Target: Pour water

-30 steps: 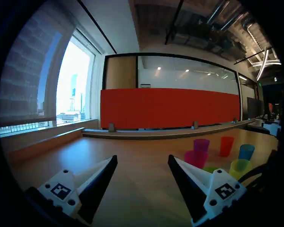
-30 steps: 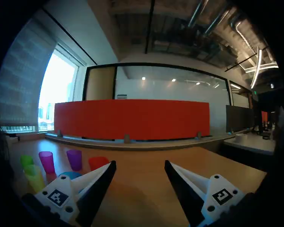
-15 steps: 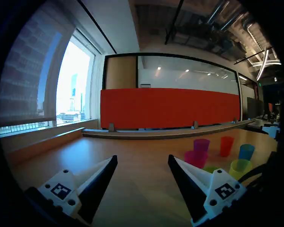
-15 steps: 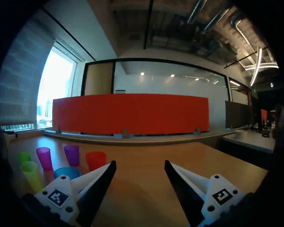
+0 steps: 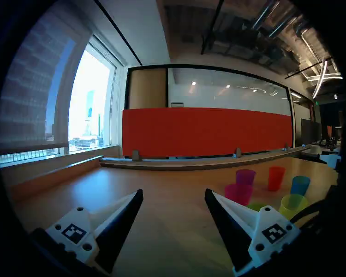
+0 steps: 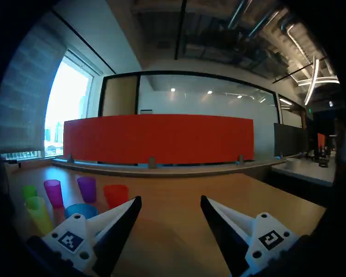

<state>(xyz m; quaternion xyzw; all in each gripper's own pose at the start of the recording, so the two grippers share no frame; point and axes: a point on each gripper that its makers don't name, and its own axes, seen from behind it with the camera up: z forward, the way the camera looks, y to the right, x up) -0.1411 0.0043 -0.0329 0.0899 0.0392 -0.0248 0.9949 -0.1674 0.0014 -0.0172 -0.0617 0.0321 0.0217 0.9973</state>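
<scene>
Both tools hang low over the pale wooden tabletop. The left gripper is released, fingers spread wide on nothing, and the right gripper is just as open. The translucent plastic cups stand clustered on the table, right of the left gripper's fingers: purple cup, red cup, blue cup, yellow-green cup, magenta cup. A long red partition panel lines the far edge.

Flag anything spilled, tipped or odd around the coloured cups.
Nothing stands out. The coloured cups look upright in a cluster on the wooden table, with no puddle visible there. The left gripper and right gripper are open and empty.
</scene>
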